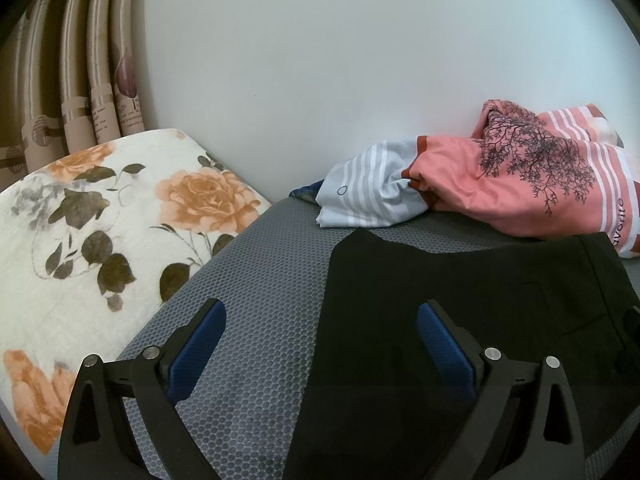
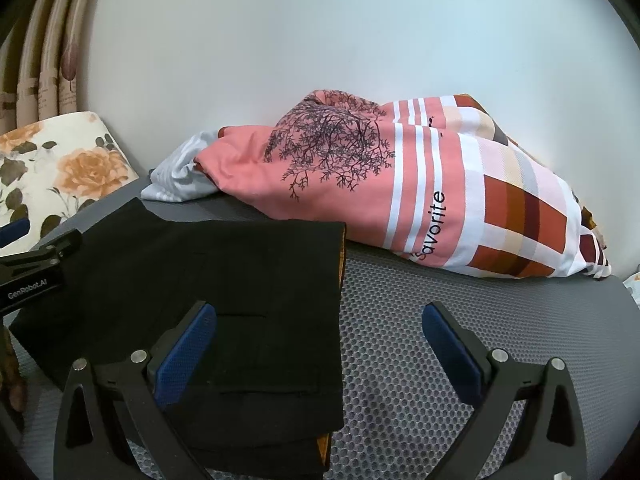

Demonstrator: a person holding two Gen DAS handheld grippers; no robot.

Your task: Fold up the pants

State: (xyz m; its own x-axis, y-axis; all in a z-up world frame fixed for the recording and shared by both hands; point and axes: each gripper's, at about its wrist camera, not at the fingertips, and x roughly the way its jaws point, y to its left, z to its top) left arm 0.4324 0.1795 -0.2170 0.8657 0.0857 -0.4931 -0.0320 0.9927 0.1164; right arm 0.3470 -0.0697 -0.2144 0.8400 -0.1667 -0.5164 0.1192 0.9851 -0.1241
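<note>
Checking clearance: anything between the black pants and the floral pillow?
Nothing. Left wrist view shows only bare grey honeycomb-textured mat between the folded black pants and the cream floral pillow.

The pants (image 2: 200, 280) are plain black with an orange lining edge. The mat (image 2: 440, 360) is grey with a honeycomb dot pattern. The bedding (image 2: 360, 200) is pink with white stripes, a dark branch print and rust-brown checks. The blanket (image 1: 100, 220) is cream with orange roses.
</note>
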